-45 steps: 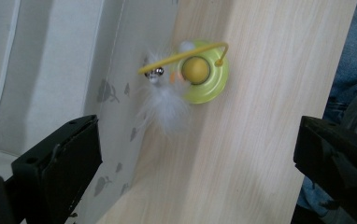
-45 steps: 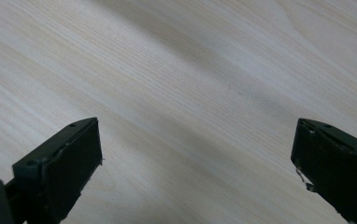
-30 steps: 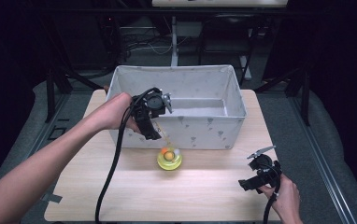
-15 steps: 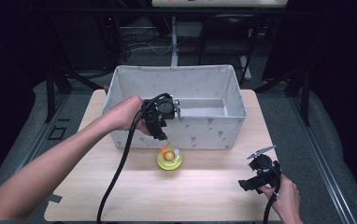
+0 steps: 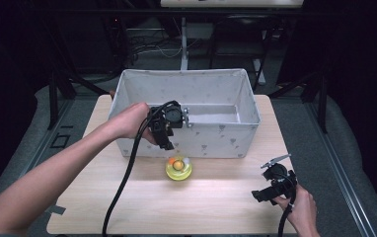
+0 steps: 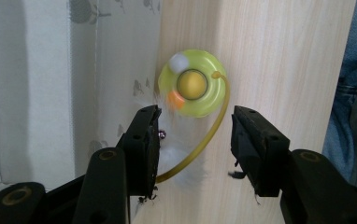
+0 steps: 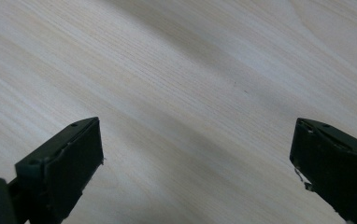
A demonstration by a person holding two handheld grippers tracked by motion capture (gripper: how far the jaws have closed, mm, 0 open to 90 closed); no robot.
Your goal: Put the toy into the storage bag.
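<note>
Evidently the pick-up step, approach phase. The left tool (image 5: 169, 145) hangs over the front of the bench (image 5: 216, 197), jaws pointing down at a yellow-green disc toy (image 5: 178, 168) that lies flat on the wood, just in front of the grey fabric bin (image 5: 226, 140) and close to its front wall.

In the left gripper view the left tool (image 6: 195, 126) is about half open w/ nothing clamped between the jaws. The toy (image 6: 193, 84) sits beyond the tips, an orange ball at its centre; white and orange bits on its ring are blurred. A thin yellow wire (image 6: 214, 126) curves from the toy's rim down through the gap toward the left-hand jaw, where a white fluff tuft (image 6: 181, 163) lies; whether wire or fluff touches that jaw, can't tell.

Next move, prob.: lower further, centre the jaws on the disc rim or the wire, then close. The wire is thin and springy, so a grip there could slip; the rim looks the safer hold.

Far right, the right tool (image 5: 263, 195) is parked low near the bench's front-right corner, well apart from the toy. In the right gripper view it (image 7: 195, 163) is wide open over bare wood, holding nothing.
</note>
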